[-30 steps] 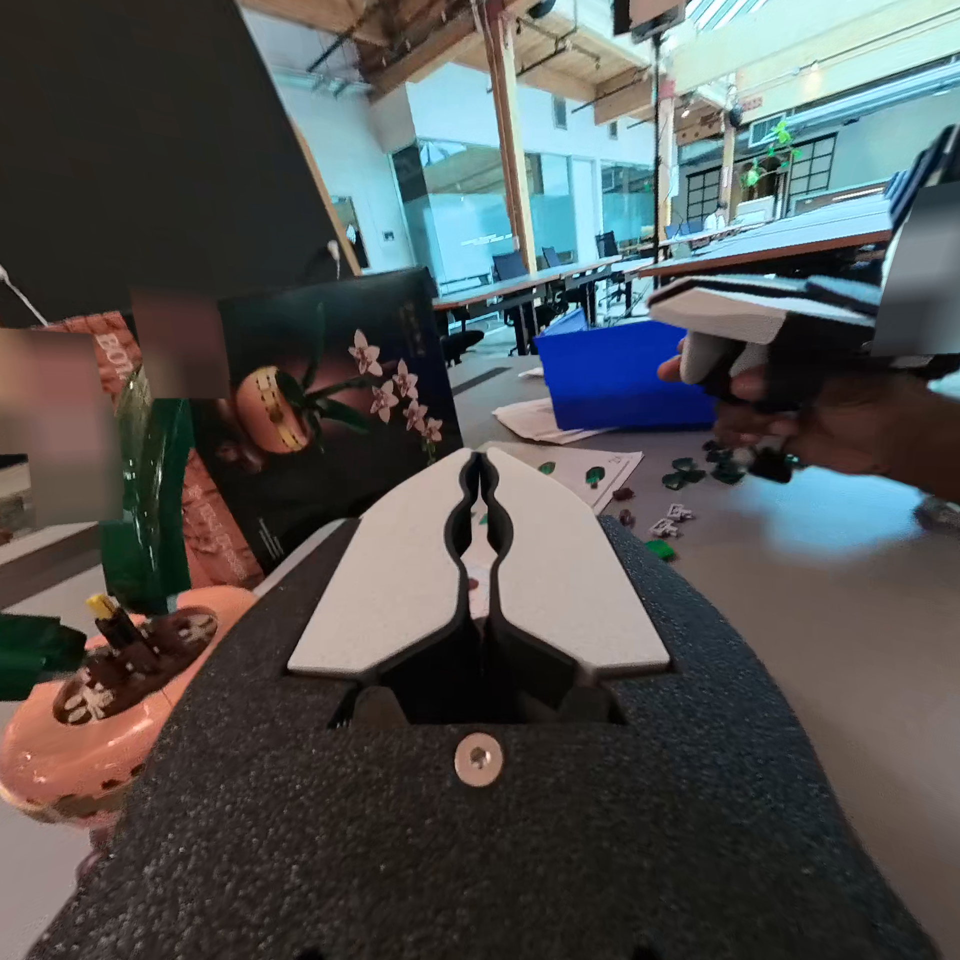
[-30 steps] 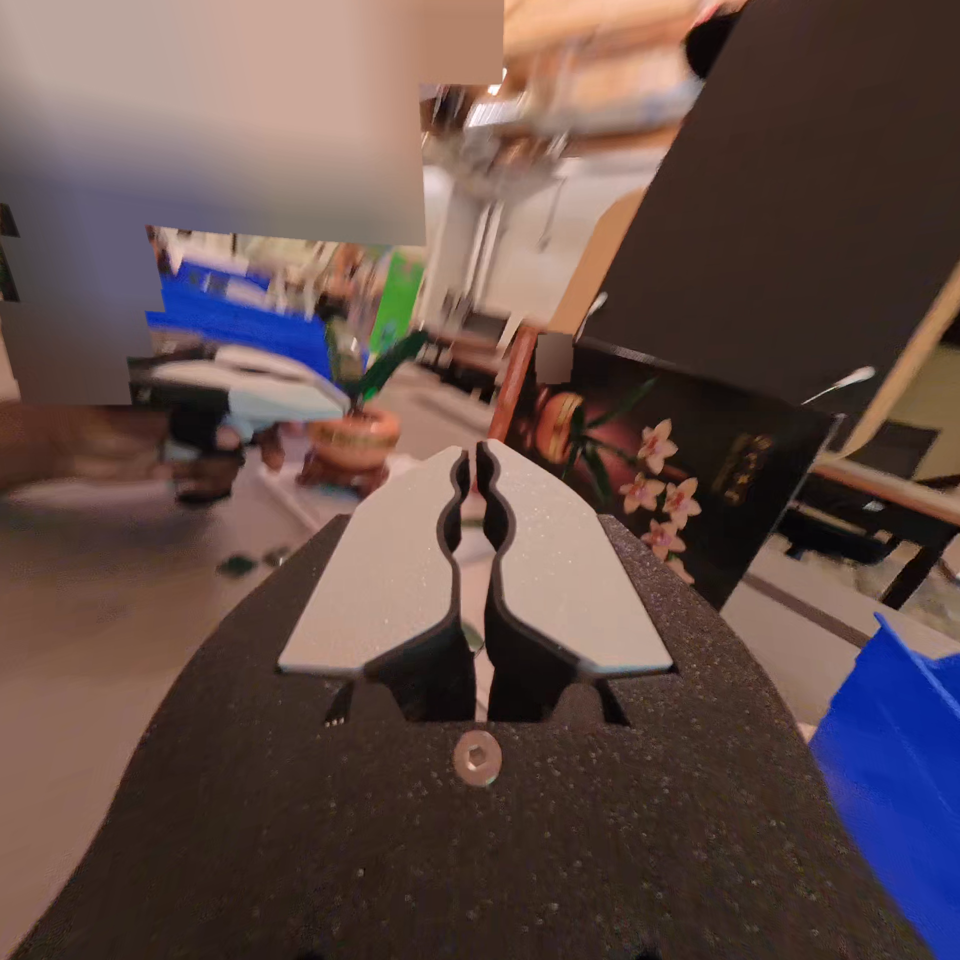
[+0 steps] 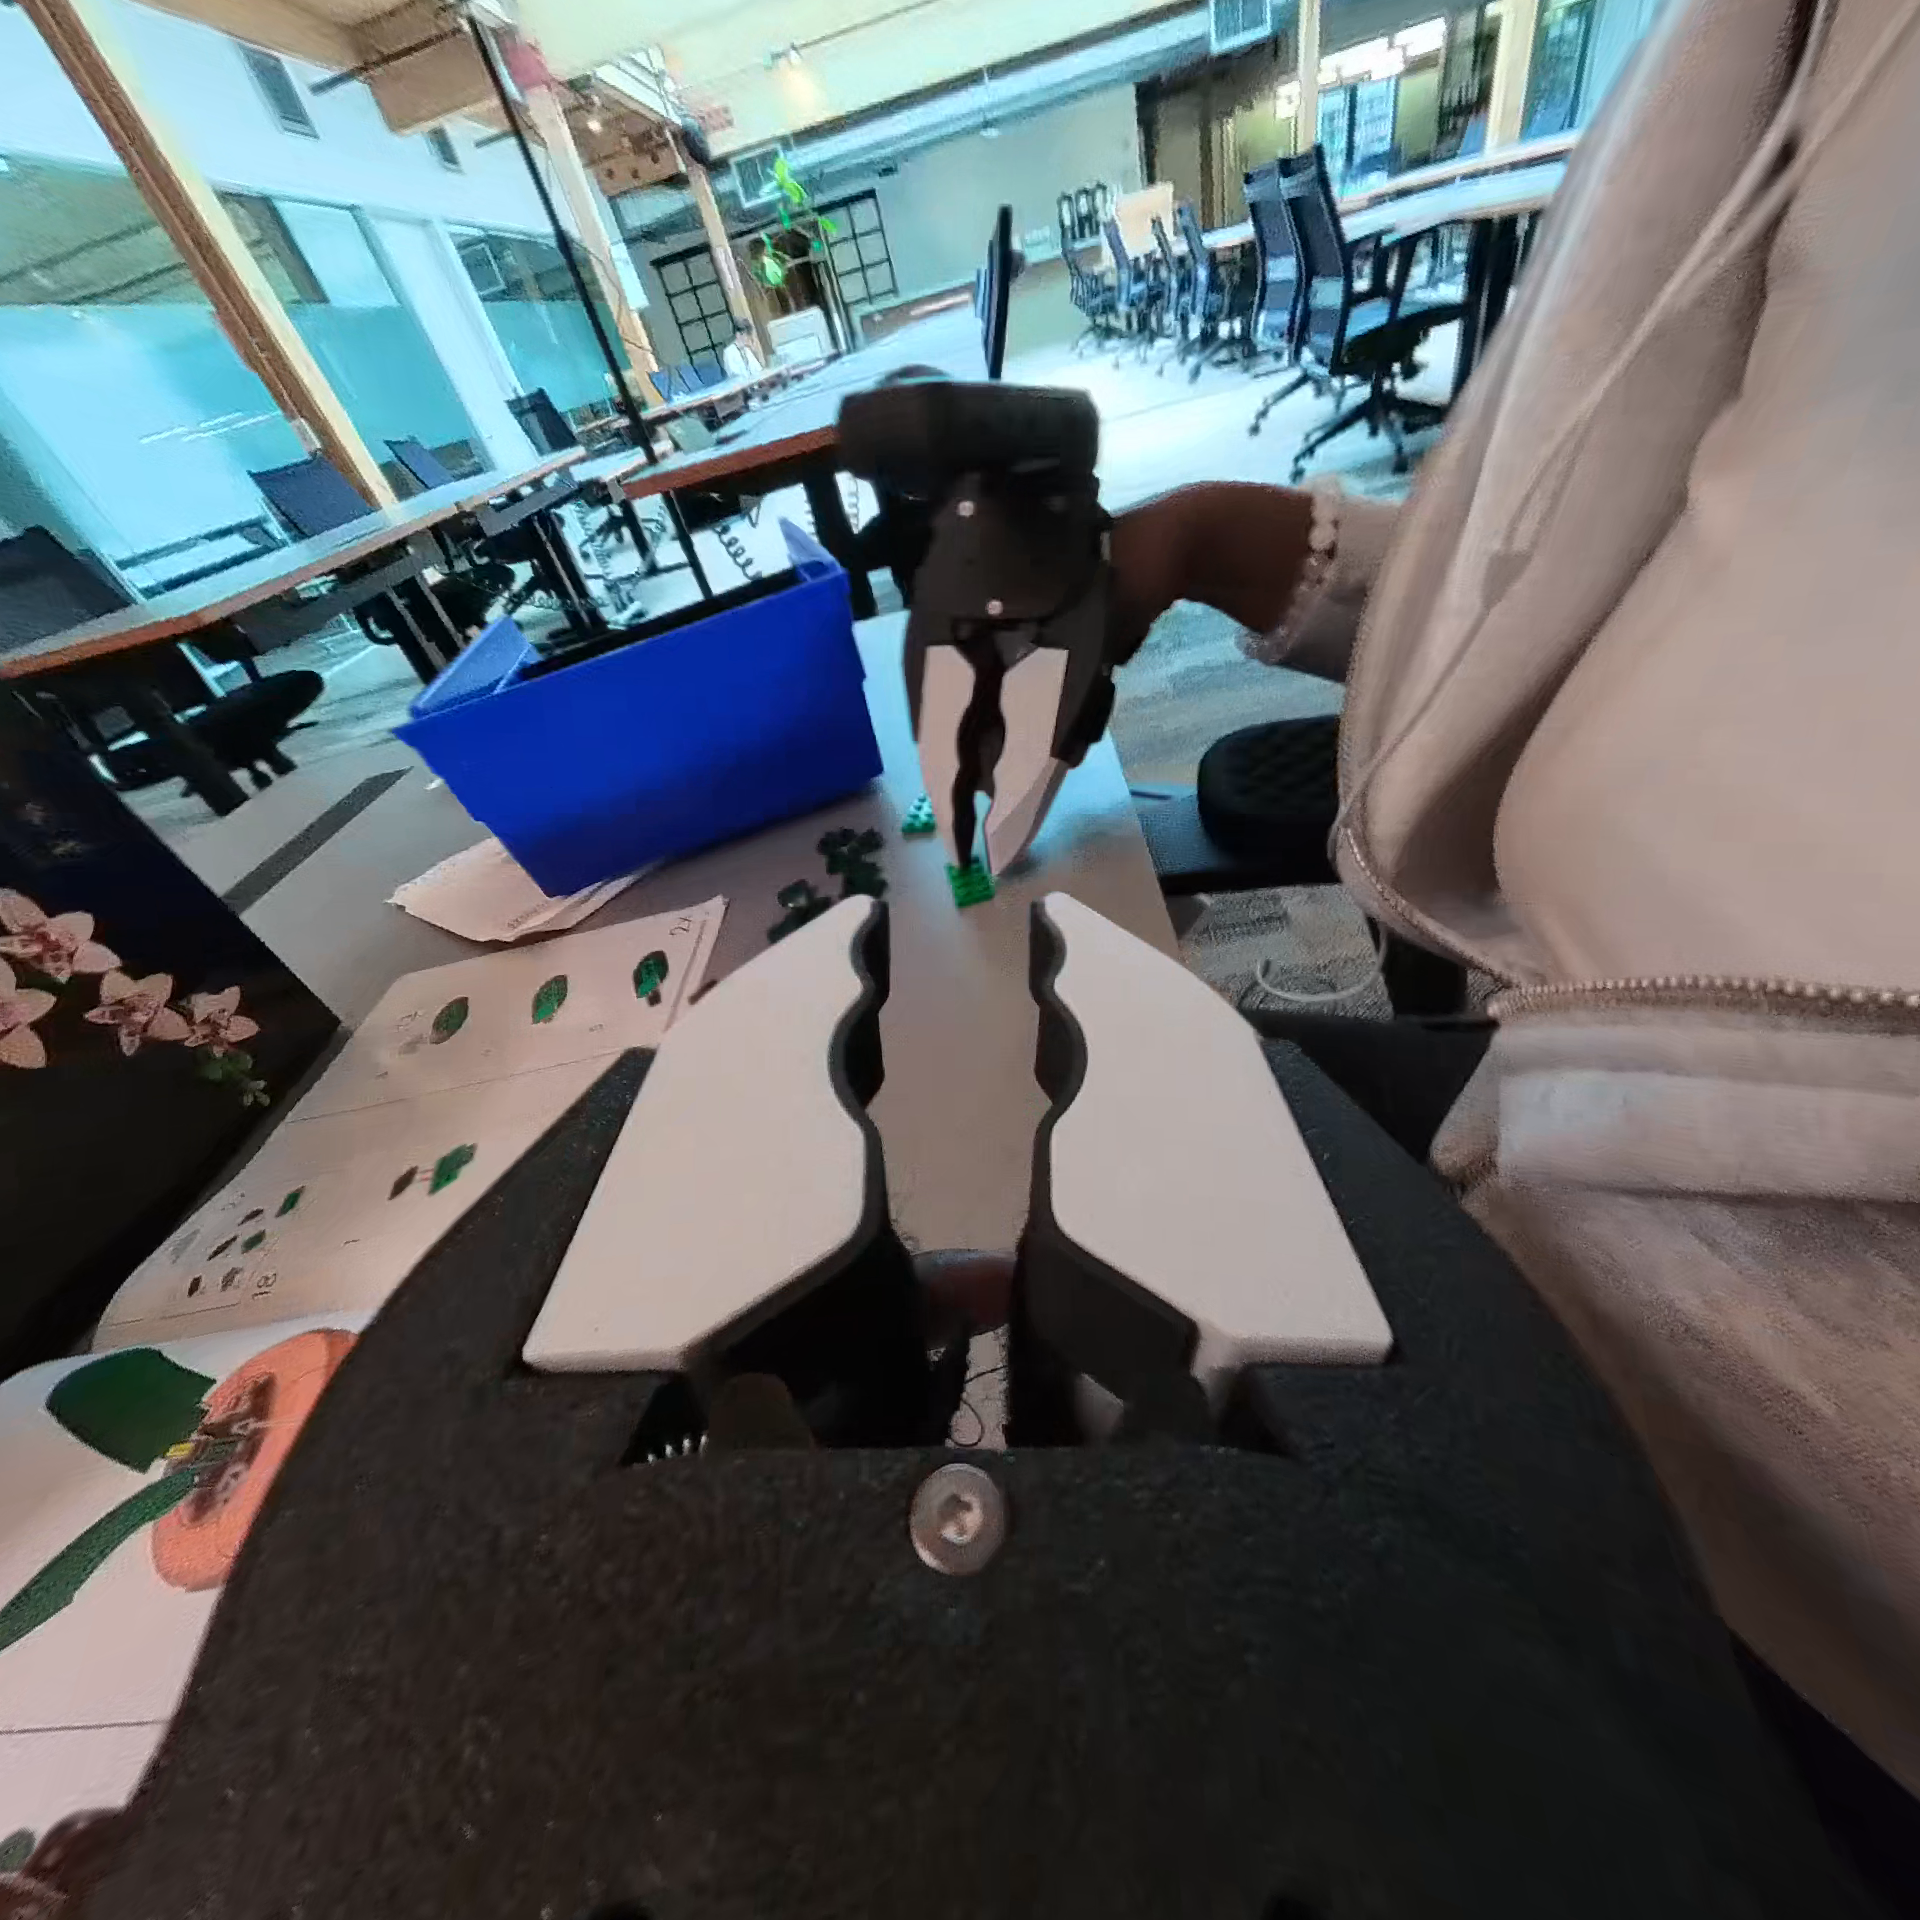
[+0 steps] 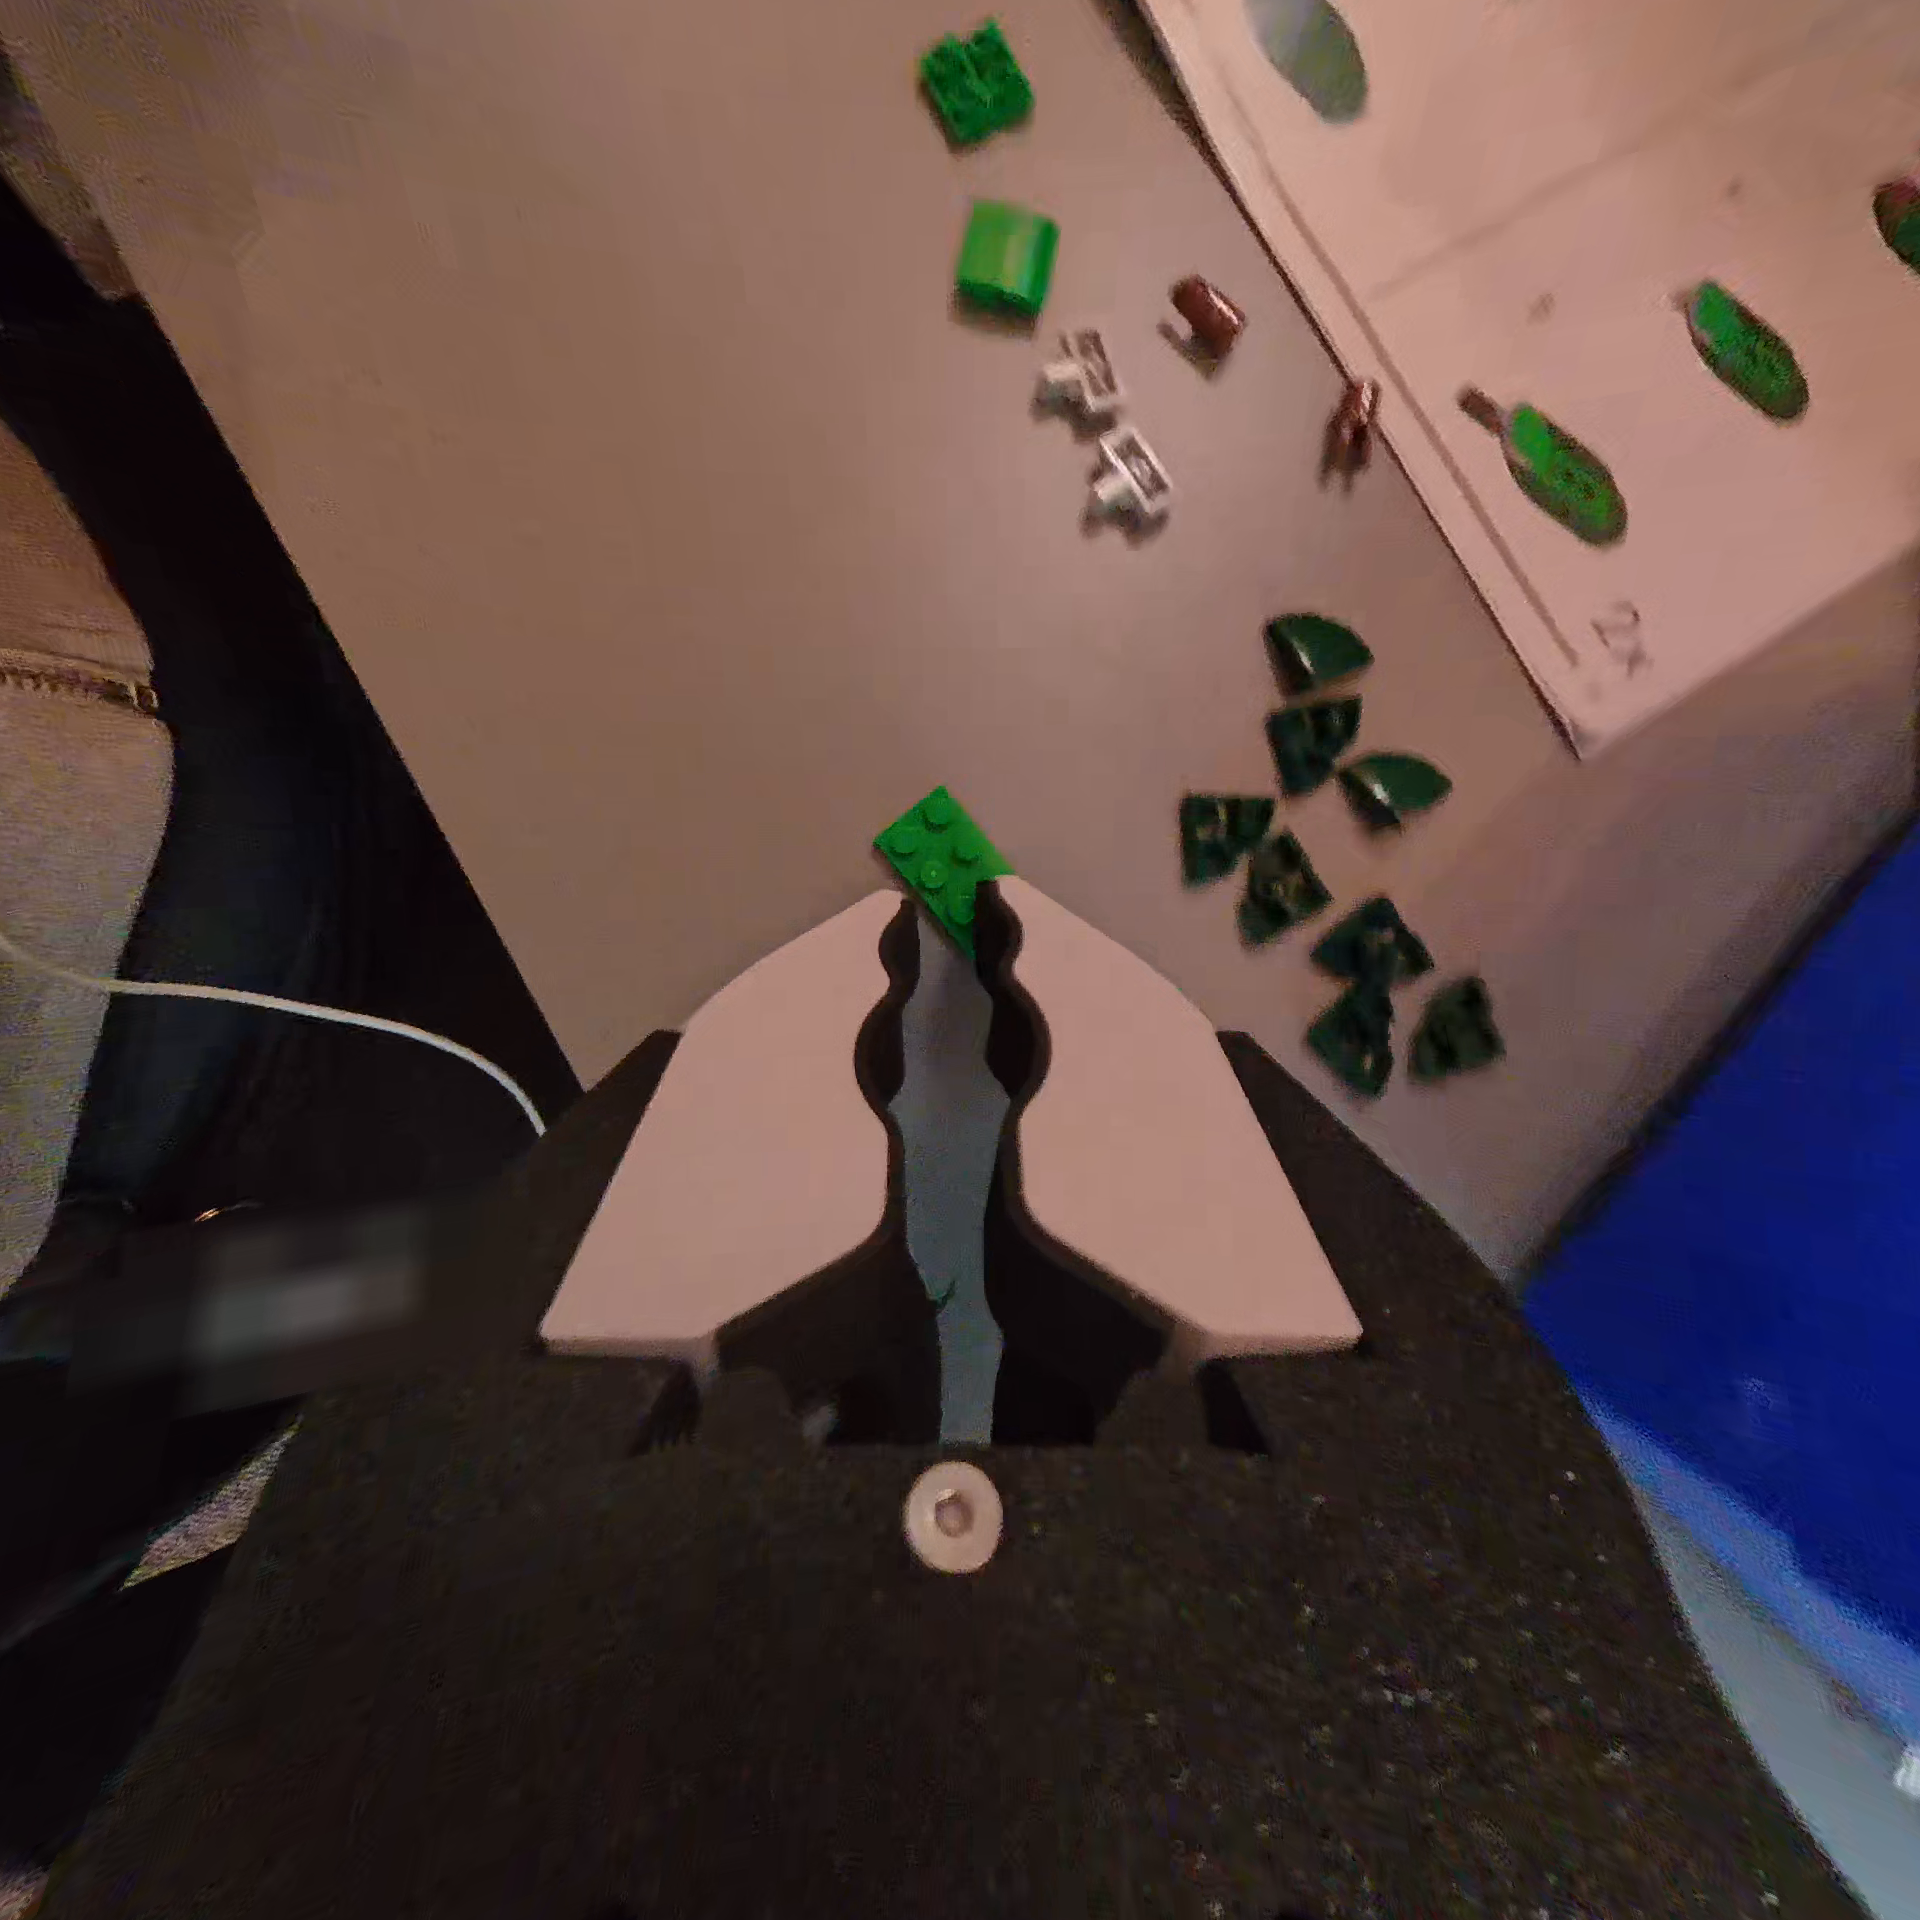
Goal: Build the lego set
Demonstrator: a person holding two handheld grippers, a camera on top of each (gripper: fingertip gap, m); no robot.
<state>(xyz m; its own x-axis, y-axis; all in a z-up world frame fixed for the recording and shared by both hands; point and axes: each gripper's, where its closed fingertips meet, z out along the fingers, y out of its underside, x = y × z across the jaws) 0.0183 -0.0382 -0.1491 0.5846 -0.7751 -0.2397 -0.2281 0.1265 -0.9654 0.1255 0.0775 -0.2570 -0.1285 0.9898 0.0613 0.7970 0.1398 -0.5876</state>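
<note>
The left gripper hovers parted and empty above the grey table; beyond it the right gripper points down, fingertips nearly closed around a bright green plate lying on the table, dark green pieces to its right

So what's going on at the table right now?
A person is building a lego set with two handheld tongs. The right tongs point down at the table with their tips closing around a bright green plate; whether it is gripped yet is unclear. The left tongs hang open and empty, facing that spot. Dark green pieces lie loose beside the blue bin and the instruction sheet.
</note>
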